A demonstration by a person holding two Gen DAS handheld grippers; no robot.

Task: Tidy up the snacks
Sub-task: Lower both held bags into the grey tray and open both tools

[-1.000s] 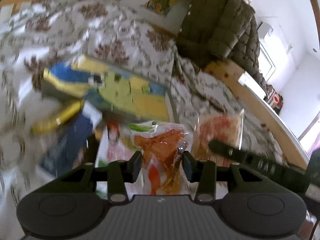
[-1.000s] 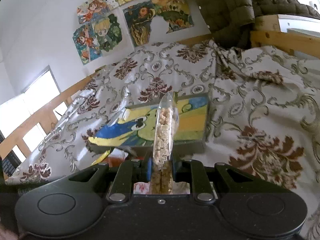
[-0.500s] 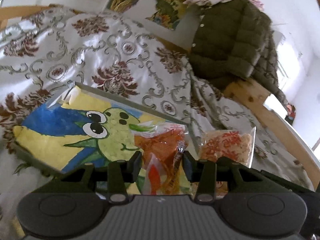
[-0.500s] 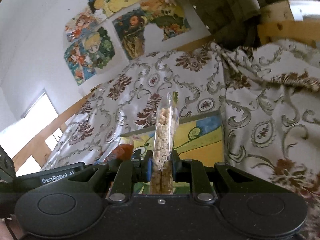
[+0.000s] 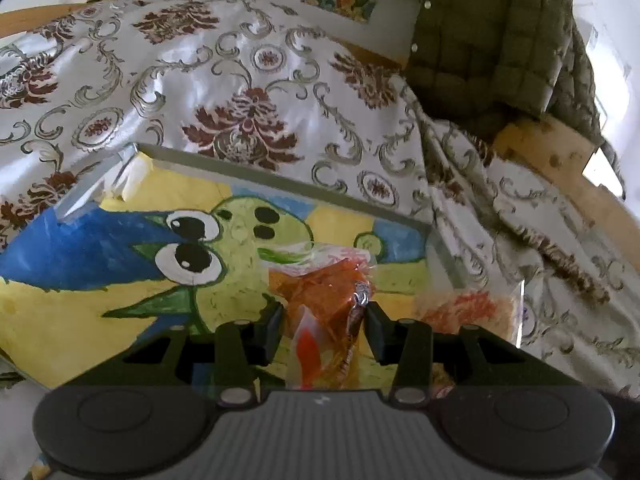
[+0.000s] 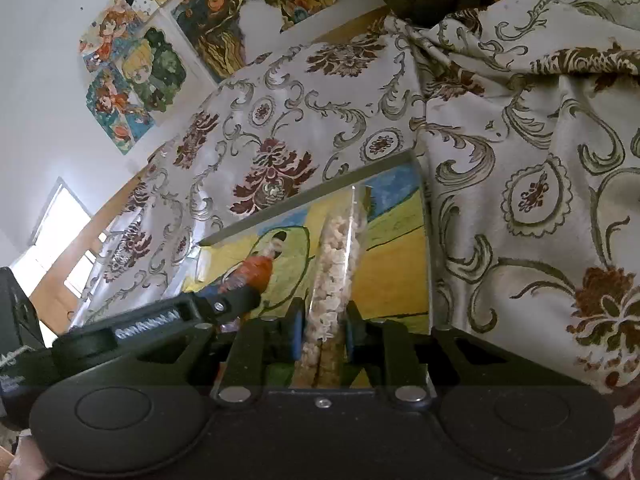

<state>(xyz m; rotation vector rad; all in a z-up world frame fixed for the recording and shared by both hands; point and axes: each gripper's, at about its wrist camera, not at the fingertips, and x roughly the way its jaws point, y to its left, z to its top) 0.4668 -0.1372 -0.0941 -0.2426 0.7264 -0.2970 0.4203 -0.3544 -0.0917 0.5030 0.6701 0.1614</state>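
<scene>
Two handheld grippers hover over a shallow painted tray [image 5: 248, 170] that lies on a bed covered by a floral bedspread [image 5: 240, 80]. The tray floor shows a green cartoon creature on blue and yellow.

The left gripper [image 5: 322, 330] has its fingers clamped on a clear bag of orange snacks [image 5: 320, 292], held upright above the near right part of the tray. The bag's neck is twisted shut with a small tie. Just to the right of that bag, near the tray's right wall, a second clear packet of reddish-orange snacks [image 5: 468, 312] shows; whether it rests in the tray or is the other gripper's load seen side-on cannot be told.

The right gripper [image 6: 322, 338] has its fingers closed on a flat clear packet of pale puffed snacks [image 6: 336, 264], seen edge-on above the tray's right half.

Both packets look light, thin and crinkly, with slippery film and brittle contents that would likely crush under a hard squeeze. The sealed or twisted edges seem the safest places to hold.

A dark quilted jacket [image 5: 496, 48] hangs beyond the tray.
</scene>
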